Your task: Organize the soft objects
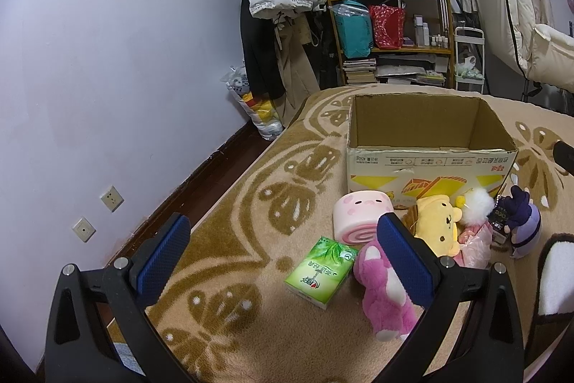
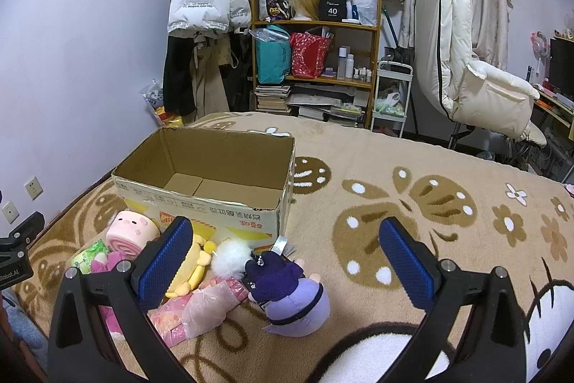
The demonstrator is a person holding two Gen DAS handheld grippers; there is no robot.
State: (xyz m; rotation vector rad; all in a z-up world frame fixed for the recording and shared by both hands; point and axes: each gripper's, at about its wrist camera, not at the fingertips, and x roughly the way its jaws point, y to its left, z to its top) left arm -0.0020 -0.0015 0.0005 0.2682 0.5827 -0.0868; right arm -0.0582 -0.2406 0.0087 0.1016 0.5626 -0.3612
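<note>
Right wrist view: soft toys [image 2: 229,279] heaped on bed blanket [image 2: 412,203] against near wall of open cardboard box [image 2: 201,174], likely staged for loading. Box looks empty. Right tongs [image 2: 287,261] apart, holding nothing; left tongs [image 1: 283,257] likewise, above tissue pack [image 1: 321,271].

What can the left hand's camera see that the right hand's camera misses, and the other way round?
Only the left view shows the whole green tissue pack and most of the pink plush bear; the right view catches just slivers of them.

Only the right view shows the bare floor of the cardboard box, a white padded chair in full, and a desk at the far right.

Both show the box, the pink roll cushion, yellow plush, purple plush, the bed blanket and the shelf. Both grippers are open and empty.
</note>
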